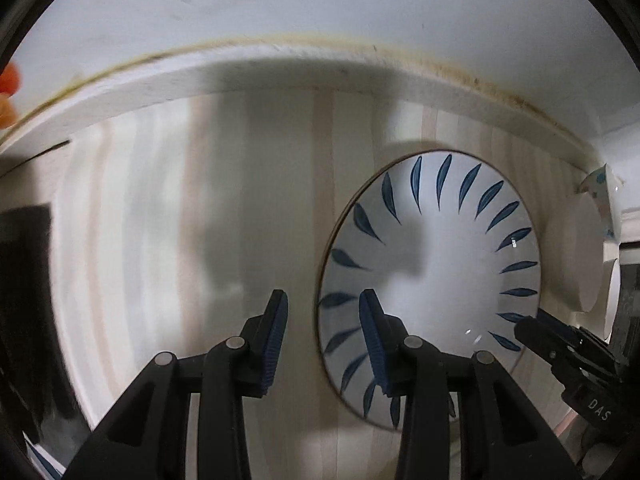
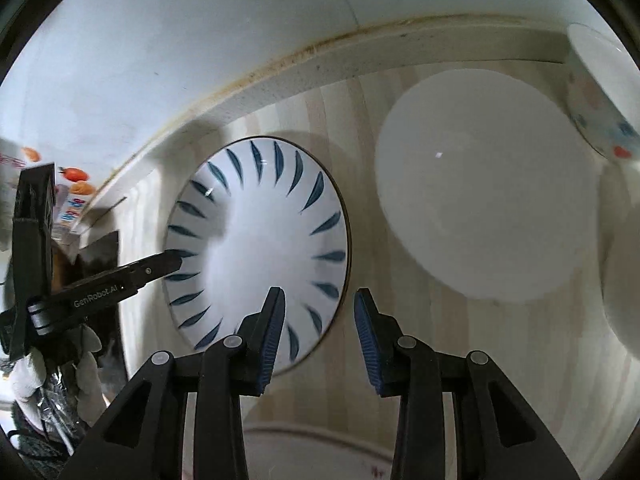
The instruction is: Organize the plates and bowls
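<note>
on the pale striped wooden counter, a blue-leaf plate is straddled at both edges by two parted grippers.

the left gripper is held with its jaws apart and nothing between them; one finger is seen over the plate's left rim, the other over bare counter. the right gripper is likewise spread and empty, placed across the plate's right rim. a plain white plate is laid just beside the blue-leaf plate, to its right. a dotted bowl is located near the white wall.
</note>
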A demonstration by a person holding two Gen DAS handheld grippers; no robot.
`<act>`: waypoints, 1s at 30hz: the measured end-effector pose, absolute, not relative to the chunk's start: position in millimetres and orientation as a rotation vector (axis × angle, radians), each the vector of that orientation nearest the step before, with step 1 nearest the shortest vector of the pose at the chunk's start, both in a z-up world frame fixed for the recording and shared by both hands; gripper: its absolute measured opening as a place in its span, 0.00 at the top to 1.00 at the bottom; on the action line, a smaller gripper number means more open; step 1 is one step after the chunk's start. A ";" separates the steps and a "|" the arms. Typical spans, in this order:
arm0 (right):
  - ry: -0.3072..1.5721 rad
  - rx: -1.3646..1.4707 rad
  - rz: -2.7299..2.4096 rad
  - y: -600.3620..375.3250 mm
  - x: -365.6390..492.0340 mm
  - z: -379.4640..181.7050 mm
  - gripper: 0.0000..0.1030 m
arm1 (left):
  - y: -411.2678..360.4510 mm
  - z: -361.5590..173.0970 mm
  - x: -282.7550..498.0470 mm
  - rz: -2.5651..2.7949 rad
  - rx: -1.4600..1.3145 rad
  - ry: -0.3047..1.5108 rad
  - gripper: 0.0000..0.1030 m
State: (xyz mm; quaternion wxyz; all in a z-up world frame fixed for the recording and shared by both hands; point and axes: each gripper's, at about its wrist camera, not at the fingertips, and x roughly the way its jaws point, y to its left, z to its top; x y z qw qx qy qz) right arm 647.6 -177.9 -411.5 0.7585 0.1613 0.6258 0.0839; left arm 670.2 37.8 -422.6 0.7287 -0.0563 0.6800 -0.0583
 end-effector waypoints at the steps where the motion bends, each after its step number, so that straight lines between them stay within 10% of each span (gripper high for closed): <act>1: 1.372 0.351 0.174 -177.1 650.3 -416.1 0.63 | 36.5 -424.8 672.7 -0.151 -0.133 1.493 0.66; 6: 1.384 0.381 0.148 -176.9 657.7 -434.3 0.86 | 35.6 -423.8 679.8 -0.169 -0.140 1.475 0.73; 30: 1.214 0.308 0.252 -215.0 528.6 -316.9 0.87 | 3.4 -288.7 528.8 -0.256 -0.127 1.292 0.74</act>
